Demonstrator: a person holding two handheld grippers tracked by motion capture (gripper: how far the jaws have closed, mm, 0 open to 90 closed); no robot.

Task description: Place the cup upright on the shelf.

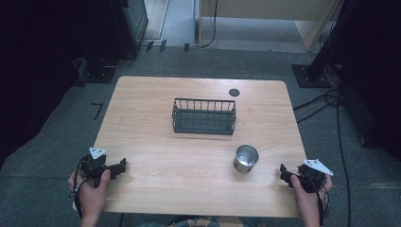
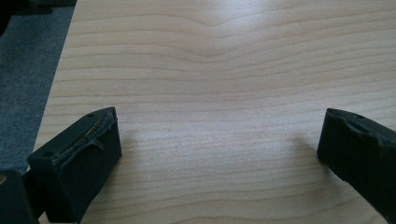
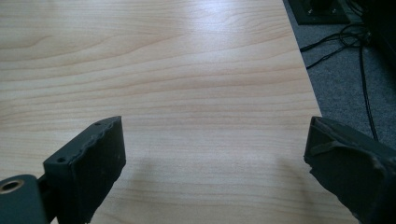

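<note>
A black wire basket stands near the middle of the wooden table, towards the back. A shiny metal cup stands upright to the front right of the basket. My left gripper rests at the table's front left corner, held in a hand, well away from both. My right gripper sits at the front right edge, a short way right of the cup. In the left gripper view the left gripper is open over bare wood. In the right gripper view the right gripper is likewise open and empty.
A small dark round disc is set in the table near its back edge. Grey carpet surrounds the table, with cables and a stand base on the floor at the right. Dark equipment stands at the back left.
</note>
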